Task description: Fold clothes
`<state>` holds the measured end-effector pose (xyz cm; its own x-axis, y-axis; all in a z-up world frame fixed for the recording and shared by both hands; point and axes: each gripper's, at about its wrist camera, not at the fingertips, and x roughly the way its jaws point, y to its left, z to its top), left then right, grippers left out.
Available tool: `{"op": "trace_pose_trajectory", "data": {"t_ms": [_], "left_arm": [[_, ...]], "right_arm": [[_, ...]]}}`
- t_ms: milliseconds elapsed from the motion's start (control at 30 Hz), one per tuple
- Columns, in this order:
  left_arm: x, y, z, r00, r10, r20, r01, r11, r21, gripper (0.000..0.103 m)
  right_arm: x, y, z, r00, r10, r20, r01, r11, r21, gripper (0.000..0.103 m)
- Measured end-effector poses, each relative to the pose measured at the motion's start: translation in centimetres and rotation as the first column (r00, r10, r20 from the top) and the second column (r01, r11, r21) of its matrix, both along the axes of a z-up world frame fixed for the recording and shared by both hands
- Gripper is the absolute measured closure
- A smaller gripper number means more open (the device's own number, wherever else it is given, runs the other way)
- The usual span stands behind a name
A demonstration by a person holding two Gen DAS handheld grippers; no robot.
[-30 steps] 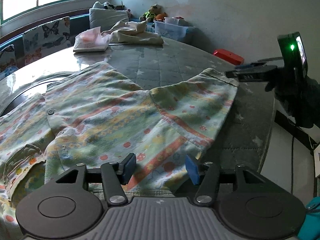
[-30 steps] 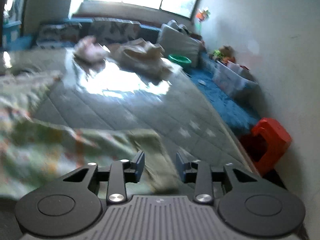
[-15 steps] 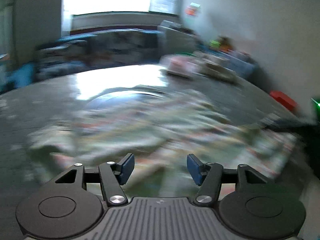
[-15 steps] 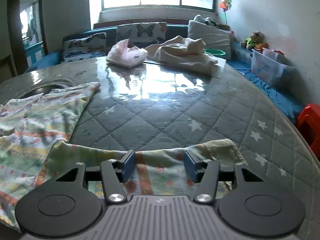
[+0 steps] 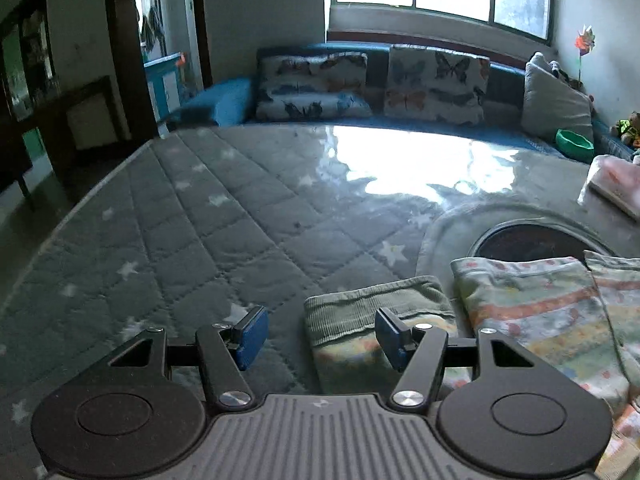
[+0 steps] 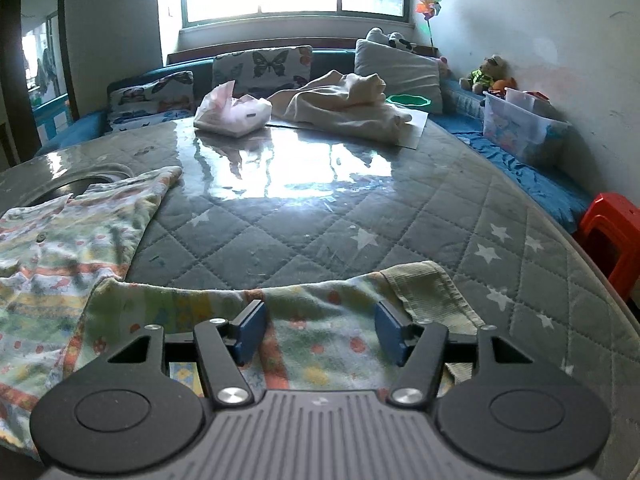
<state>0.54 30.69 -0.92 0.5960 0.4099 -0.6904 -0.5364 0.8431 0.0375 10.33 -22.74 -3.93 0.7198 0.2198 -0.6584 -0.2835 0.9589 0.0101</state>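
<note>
Left wrist view: the left gripper (image 5: 318, 334) hangs over the quilted grey table cover (image 5: 208, 232) with its blue pads spread; nothing is pinched between them; a ribbed green cuff (image 5: 372, 306) of the patterned garment (image 5: 536, 312) lies flat just beyond the right pad (whether pad and cloth touch I cannot tell); the garment spreads away to the right, near a round dark opening (image 5: 536, 242) in the cover; butterfly cushions (image 5: 434, 80) line the far sofa under the window.

Right wrist view: the right gripper (image 6: 320, 330) has its jaws opening; the garment's sleeve (image 6: 320, 320) lies flat beneath and between the pads, not gripped; its ribbed cuff (image 6: 428, 288) sits to the right; the garment's body (image 6: 68, 240) lies to the left; far off rest a pink bundle (image 6: 232, 110) and a cream cloth (image 6: 344, 102); a red stool (image 6: 612, 232) stands at the right.
</note>
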Motion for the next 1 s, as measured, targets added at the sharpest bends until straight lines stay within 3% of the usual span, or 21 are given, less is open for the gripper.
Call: {"op": "trace_pose_trajectory", "data": {"t_ms": [200, 233, 300, 400, 667, 867, 1000], "left_arm": [[1.3, 1.1, -1.0, 1.0, 0.003, -0.011, -0.003, 0.999, -0.046, 0.044], [1.4, 1.1, -1.0, 1.0, -0.001, -0.009, 0.001, 0.999, -0.049, 0.049], [1.2, 0.5, -1.0, 1.0, -0.021, -0.003, 0.021, 0.999, -0.041, 0.073], [0.8, -0.2, -0.9, 0.999, -0.033, 0.007, 0.034, 0.999, -0.031, 0.089], [-5.4, 0.0, 2.1, 0.99, 0.122, 0.069, -0.126, 0.991, 0.05, 0.092], [-12.5, -1.1, 6.1, 0.968, 0.217, 0.128, -0.229, 0.969, 0.091, 0.092], [-15.8, -2.5, 6.5, 0.954, 0.282, 0.102, -0.295, 0.945, 0.142, 0.092]], "right_arm": [[0.0, 0.1, -0.1, 1.0, 0.0, 0.0, 0.0, 1.0, -0.003, 0.037], [0.0, 0.1, -0.1, 1.0, 0.0, 0.0, 0.0, 1.0, -0.003, 0.036], [0.1, 0.1, -0.1, 1.0, 0.0, 0.001, 0.0, 1.0, -0.003, 0.035], [0.1, 0.2, -0.1, 1.0, 0.001, 0.002, -0.001, 1.0, -0.004, 0.035], [0.1, 0.2, -0.2, 1.0, 0.003, 0.006, -0.003, 1.0, -0.005, 0.033], [0.1, 0.1, -0.3, 1.0, 0.004, 0.013, -0.004, 1.0, -0.008, 0.032], [0.0, 0.1, -0.3, 1.0, 0.005, 0.018, -0.005, 1.0, -0.01, 0.029]]}}
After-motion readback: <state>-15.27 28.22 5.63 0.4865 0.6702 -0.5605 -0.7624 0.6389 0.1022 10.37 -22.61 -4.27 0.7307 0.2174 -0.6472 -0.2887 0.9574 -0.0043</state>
